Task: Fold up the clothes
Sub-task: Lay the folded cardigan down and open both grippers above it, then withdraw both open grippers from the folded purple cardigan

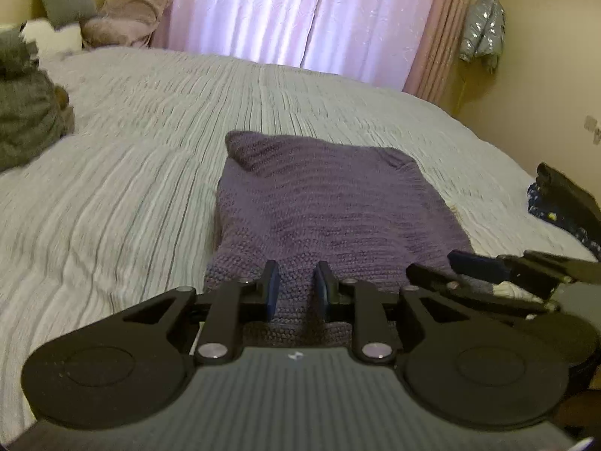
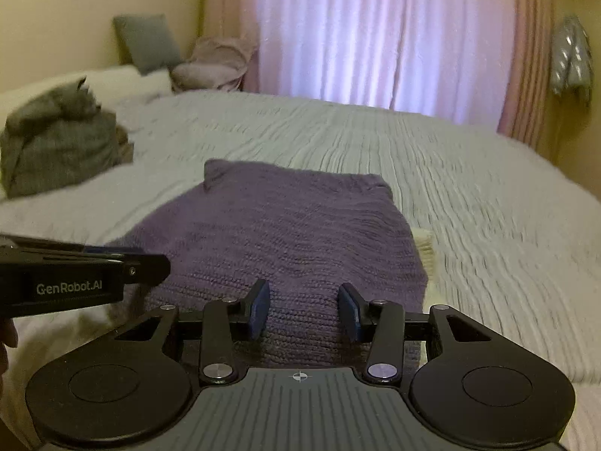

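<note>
We see a purple knitted sweater, chunky and ribbed in texture, folded into a rough square and lying flat on the bed, whose pale grey cover is crinkled in fine ridges. Our left claw sits at the sweater's near edge; a narrow gap separates its blue pads, and a raised ridge of the knit stands between them, though we cannot tell whether they pinch it. Our right claw hovers over the near edge too, spread wide, gripping nothing. A crumpled grey garment is heaped at the bed's far left, well apart from the sweater.
</note>
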Demonstrator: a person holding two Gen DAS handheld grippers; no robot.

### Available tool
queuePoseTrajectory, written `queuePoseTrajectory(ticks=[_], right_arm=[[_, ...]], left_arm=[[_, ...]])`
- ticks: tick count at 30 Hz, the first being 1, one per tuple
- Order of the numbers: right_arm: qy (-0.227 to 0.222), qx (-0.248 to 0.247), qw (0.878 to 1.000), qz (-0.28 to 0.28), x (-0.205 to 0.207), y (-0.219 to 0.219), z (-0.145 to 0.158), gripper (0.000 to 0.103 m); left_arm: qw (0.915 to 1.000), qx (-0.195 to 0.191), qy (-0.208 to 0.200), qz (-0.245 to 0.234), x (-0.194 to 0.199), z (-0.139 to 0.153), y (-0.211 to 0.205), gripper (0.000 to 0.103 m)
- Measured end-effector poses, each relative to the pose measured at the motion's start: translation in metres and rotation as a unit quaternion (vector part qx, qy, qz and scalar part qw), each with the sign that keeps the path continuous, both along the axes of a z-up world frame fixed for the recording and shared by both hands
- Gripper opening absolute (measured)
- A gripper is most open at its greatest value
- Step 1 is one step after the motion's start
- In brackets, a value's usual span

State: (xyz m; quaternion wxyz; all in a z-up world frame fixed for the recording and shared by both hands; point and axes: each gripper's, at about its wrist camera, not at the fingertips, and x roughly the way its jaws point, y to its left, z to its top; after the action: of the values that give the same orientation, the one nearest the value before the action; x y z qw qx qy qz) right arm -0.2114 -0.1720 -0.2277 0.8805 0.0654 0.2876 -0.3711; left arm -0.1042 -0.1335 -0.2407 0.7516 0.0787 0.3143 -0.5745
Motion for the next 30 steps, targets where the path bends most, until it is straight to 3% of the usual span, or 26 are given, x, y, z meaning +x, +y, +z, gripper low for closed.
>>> queuePoseTrajectory(ticks=[5,8,10,12,15,19,24,30], right_arm=[[0.012,0.002,1.0,0.0,0.004,-0.008,-0.018,0.045],[0.005,0.017,1.0,-0.006,0.002,-0.009,-0.011,0.045],[-0.029,0.042,0.999,-0.018,-0.011,-0.012,-0.001,0.045],[-0.063,0.062,0.995,-0.036,-0.02,-0.017,0.009,0.045],[-0.089,0.049,0.993,-0.059,-0.03,-0.016,0.019,0.045],[-0.053,0.046,0.997,-0.037,-0.018,-0.017,0.007,0.045],[-0.022,0.051,0.998,-0.015,-0.011,-0.02,-0.011,0.045],[-0.02,0.054,0.998,-0.026,-0.005,-0.024,-0.023,0.044]], left_arm=[[0.9999,0.005,-0.006,0.007,-0.003,-0.001,-0.007,0.021],[0.9999,0.003,0.007,0.012,-0.003,0.014,0.0,0.02],[0.9997,-0.014,0.01,0.017,-0.002,0.026,0.01,0.015],[0.9993,-0.021,-0.013,0.029,-0.002,0.032,0.015,0.011],[0.9991,-0.014,-0.027,0.028,0.0,0.031,0.011,0.011],[0.9977,0.024,-0.054,0.033,-0.001,0.012,0.001,0.009],[0.9979,0.025,-0.049,0.034,0.001,-0.004,0.003,0.008],[0.997,0.04,-0.057,0.033,-0.001,-0.006,-0.004,0.008]])
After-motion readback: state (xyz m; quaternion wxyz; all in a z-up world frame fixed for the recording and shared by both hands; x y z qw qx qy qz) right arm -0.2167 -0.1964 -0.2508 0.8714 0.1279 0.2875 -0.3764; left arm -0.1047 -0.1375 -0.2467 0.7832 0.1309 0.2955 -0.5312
